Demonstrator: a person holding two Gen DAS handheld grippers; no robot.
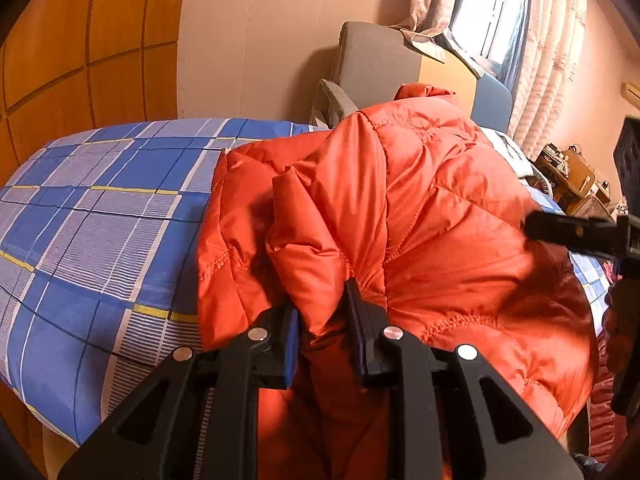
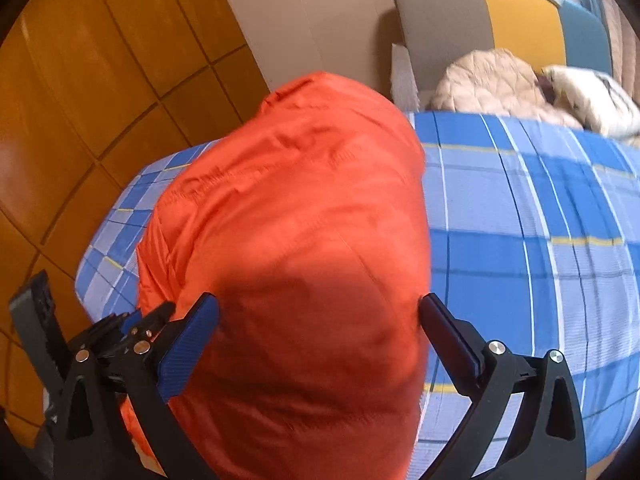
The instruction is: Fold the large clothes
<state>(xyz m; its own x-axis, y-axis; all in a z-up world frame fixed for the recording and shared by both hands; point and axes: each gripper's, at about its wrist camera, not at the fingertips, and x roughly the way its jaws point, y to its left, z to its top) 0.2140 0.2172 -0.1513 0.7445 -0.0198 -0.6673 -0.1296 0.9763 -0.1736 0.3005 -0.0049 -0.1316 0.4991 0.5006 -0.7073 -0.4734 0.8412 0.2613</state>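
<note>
An orange quilted puffer jacket (image 1: 432, 208) lies bunched on a bed with a blue plaid sheet (image 1: 100, 216). My left gripper (image 1: 322, 312) is shut on a gathered fold of the jacket near its front edge. In the right wrist view the jacket (image 2: 288, 216) fills the middle, and my right gripper (image 2: 320, 324) is open wide above it, its jaws on either side of the fabric without pinching it. The right gripper's black finger also shows in the left wrist view (image 1: 568, 232) over the jacket's right part.
A grey and yellow headboard (image 1: 384, 60) stands behind the bed. Cream quilted garments (image 2: 520, 88) lie at the bed's far end. A wooden wardrobe (image 1: 80, 40) is on the left. A window with curtains (image 1: 540, 40) and cluttered shelves (image 1: 572, 176) are on the right.
</note>
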